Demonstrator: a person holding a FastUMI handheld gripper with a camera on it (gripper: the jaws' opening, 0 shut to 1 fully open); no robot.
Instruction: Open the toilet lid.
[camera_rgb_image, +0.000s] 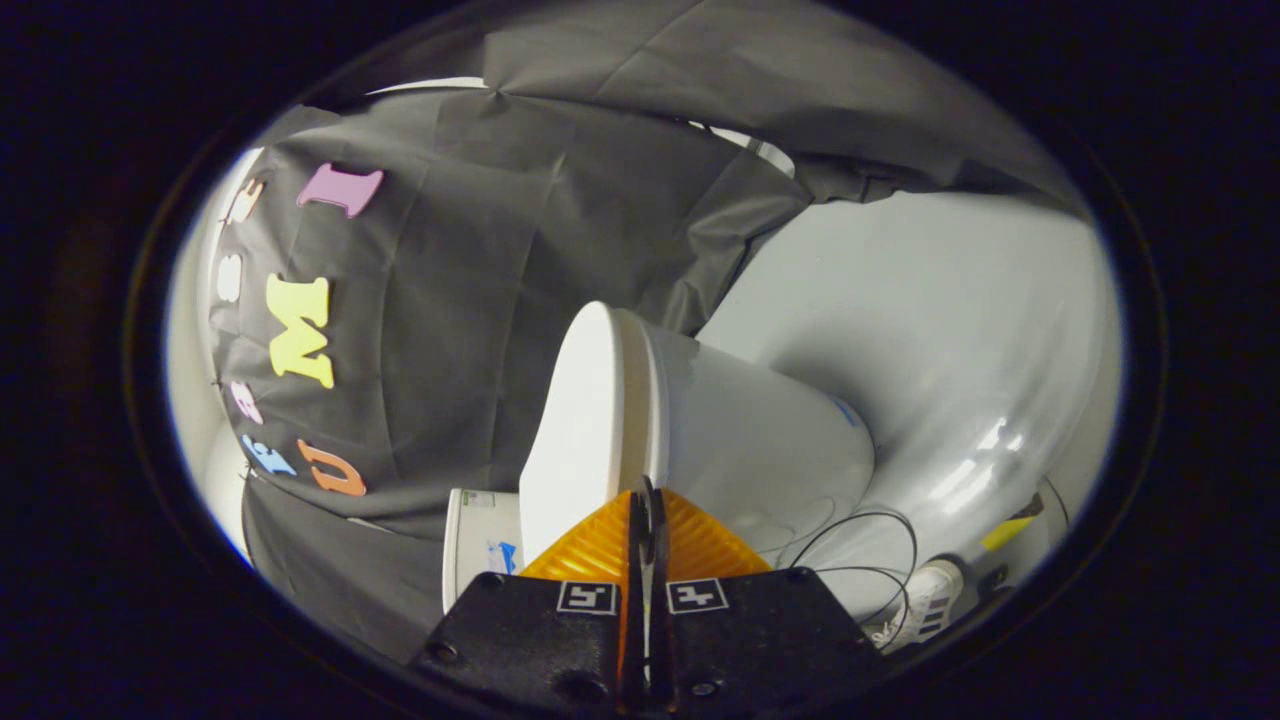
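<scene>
Right now the gripper (648, 500) has its orange fingers (600, 545) pressed together, gripping nothing, tips just short of the closed toilet lid (580, 420), which covers the white toilet (760, 440) ahead.

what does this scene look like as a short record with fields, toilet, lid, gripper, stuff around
toilet: white toilet just ahead of the fingers, view rolled sideways
lid: lid down on the bowl, not yet opened
hand-held gripper: hand-held gripper with orange fingers together, tips near the lid's edge, nothing visibly between them
floor: pale floor with thin black cables
other: a shoe beside the cables
</scene>
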